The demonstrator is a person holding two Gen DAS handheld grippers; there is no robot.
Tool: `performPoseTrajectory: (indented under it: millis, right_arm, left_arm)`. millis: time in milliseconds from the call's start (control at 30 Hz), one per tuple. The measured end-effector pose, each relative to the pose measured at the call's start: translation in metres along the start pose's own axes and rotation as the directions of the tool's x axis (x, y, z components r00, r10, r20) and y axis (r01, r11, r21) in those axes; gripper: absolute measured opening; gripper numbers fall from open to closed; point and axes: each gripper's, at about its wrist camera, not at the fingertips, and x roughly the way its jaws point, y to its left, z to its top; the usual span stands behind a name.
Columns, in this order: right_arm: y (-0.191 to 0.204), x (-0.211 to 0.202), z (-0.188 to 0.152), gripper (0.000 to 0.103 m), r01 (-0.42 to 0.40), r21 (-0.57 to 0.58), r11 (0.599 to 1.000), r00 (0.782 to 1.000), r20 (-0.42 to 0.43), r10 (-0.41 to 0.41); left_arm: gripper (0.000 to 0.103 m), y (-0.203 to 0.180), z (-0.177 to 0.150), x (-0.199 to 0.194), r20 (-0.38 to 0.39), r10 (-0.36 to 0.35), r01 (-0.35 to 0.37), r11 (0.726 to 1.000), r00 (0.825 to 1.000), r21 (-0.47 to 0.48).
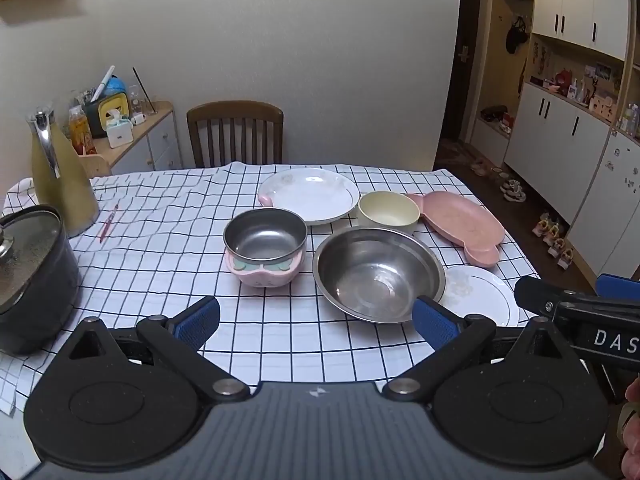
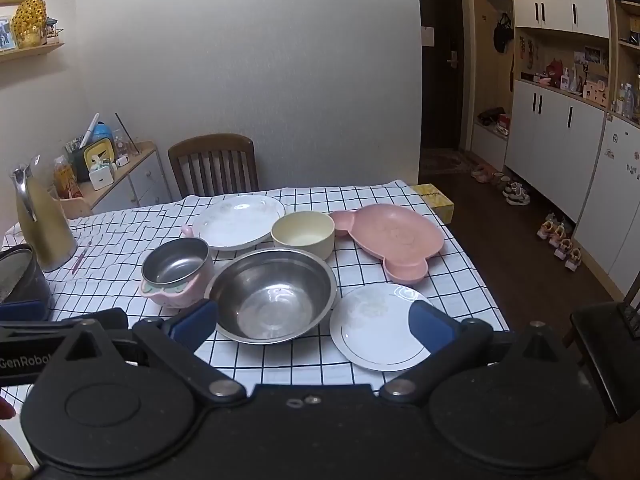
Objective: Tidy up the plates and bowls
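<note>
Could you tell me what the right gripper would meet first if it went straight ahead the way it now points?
Probably the large stainless steel bowl or the white gold-rimmed plate beside it: the open right gripper aims at the gap between them on the checked tablecloth. Depth is unclear, so I cannot say which.

Large steel bowl (image 2: 273,295) nearest the front edge of the table (image 2: 460,280), at centre. Left of it and just beside, small steel bowl (image 2: 176,270). To its right, near plate (image 2: 380,328), rim just beside the large bowl. Behind the large bowl, cup-shaped bowl (image 2: 303,235); left of that, far plate (image 2: 239,221); to the right, divided dish (image 2: 394,236). At far left, jug (image 2: 42,220) behind lidded pot (image 1: 32,276); pen (image 1: 109,222) between jug and bowls. Beyond the table, chair (image 2: 214,164).
</note>
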Motion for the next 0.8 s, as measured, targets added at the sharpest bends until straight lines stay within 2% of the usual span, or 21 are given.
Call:
performPoseTrajectory:
  millis: [800]
  right_arm:
    - [0.007,-0.016,0.001,0.103,0.007,-0.005,1.000,1.000,0.029,-0.007]
  left_arm:
    - [0.103,0.006,-0.001,-0.015,0.024,0.006,-0.006,1.000,1.000,-0.008]
